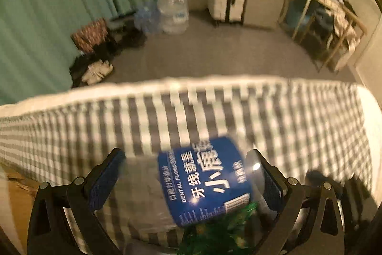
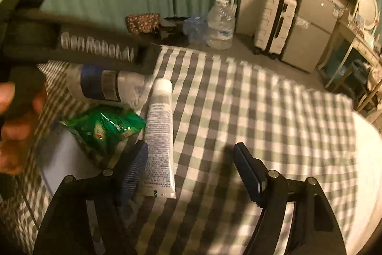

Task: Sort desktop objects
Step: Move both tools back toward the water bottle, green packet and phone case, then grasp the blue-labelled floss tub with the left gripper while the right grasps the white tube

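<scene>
My left gripper (image 1: 191,183) straddles the dental floss bottle (image 1: 205,181) on the checked bed (image 2: 238,111), grip unclear. Right fingers (image 2: 136,166) wide beside the white tube (image 2: 158,135); next, centre and close.

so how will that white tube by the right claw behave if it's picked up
The white tube looks soft-walled, so it would probably dent under the pads. Its flat crimped end should keep it from rolling on the checked cloth. It is likely light.
</scene>
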Available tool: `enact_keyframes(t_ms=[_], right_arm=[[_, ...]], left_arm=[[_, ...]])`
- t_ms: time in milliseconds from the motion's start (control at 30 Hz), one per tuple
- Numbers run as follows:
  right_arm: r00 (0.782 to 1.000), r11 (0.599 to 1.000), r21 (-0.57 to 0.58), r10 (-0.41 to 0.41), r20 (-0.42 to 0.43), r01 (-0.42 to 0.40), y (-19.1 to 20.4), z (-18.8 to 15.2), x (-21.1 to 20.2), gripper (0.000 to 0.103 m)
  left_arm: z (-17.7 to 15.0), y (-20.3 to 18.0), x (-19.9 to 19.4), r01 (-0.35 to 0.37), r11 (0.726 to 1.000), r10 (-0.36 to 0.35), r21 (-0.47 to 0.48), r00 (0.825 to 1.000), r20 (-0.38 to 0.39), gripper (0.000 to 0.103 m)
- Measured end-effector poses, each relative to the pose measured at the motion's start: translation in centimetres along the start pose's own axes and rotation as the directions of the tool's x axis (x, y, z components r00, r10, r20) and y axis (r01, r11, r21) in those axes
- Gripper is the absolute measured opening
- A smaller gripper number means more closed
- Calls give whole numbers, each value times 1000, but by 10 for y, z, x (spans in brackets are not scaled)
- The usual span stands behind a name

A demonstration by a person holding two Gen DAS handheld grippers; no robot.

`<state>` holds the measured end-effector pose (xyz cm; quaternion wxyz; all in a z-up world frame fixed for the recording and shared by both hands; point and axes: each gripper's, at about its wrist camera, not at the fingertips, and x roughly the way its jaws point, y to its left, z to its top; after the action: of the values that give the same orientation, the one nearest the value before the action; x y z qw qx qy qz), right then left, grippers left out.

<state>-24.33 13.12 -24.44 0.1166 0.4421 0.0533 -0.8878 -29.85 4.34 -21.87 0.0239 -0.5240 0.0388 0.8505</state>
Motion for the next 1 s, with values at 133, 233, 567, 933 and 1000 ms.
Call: enact_keyframes(t_ms=[133,233,567,933,1000], right_arm=[[1000,1000,-19,-14,9,14,10,1,10,74],[999,998,-45,-42,24,43,17,-2,11,74],[999,999,-38,-26,-20,25,24,2,2,29],[996,999,22,-47,81,46,12,22,-56,29],[993,999,33,-44,110,41,11,28,-71,29]], left_arm=[[-3,21,17,8,997,-12,-73,998,-56,103],[-9,27,18,24,996,-28,-83,998,-51,103],[-28,32,-12,59,995,-62,-75,998,-32,97],[-27,36,-126,46,998,-38,-45,987,156,97],[-27,37,-150,41,998,-32,-44,981,194,97]])
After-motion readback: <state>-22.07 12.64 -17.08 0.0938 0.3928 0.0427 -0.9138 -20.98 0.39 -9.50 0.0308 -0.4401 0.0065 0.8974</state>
